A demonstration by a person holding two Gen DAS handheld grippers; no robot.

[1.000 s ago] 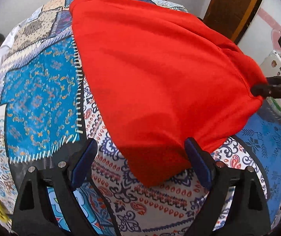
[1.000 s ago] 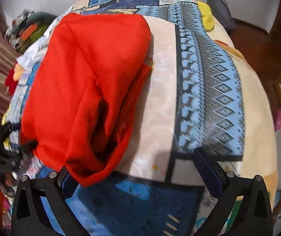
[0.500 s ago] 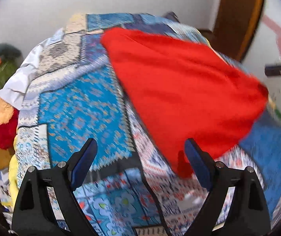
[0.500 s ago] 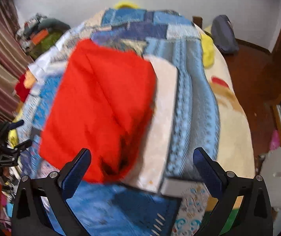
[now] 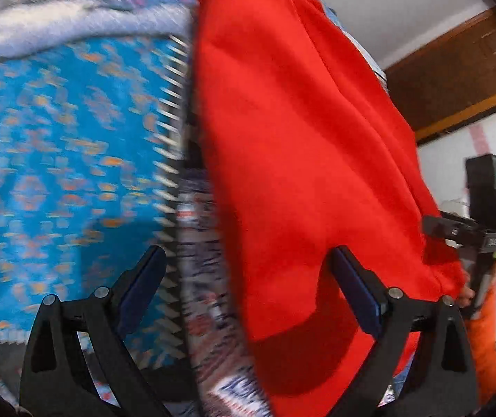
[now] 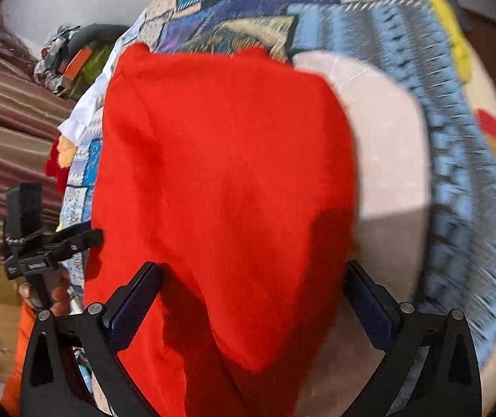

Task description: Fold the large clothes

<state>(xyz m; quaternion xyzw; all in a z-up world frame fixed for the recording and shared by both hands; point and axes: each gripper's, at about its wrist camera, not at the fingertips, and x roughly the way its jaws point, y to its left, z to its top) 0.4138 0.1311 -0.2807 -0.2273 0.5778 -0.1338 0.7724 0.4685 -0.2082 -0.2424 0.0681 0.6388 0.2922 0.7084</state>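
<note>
While both frames are motion-blurred, the red garment (image 5: pixel 303 160) clearly lies on the patchwork bedspread (image 5: pixel 57 139). Left gripper (image 5: pixel 248 288) fingers spread wide at its near edge, gripping nothing. Right gripper (image 6: pixel 253 299) likewise spread, red cloth between the fingers, unpinched.

A patchwork-covered bed (image 6: pixel 456 111) carries a red garment (image 6: pixel 227 160), spread just ahead of the right tool (image 6: pixel 251 299).

The left gripper (image 5: pixel 248 288) has black triangular arms with cut-out slots, silver round screws at the joints and dark navy textured pads (image 5: pixel 145 286). The right gripper (image 6: pixel 253 299) matches. An orange sleeve (image 5: pixel 484 344) shows behind it.
</note>
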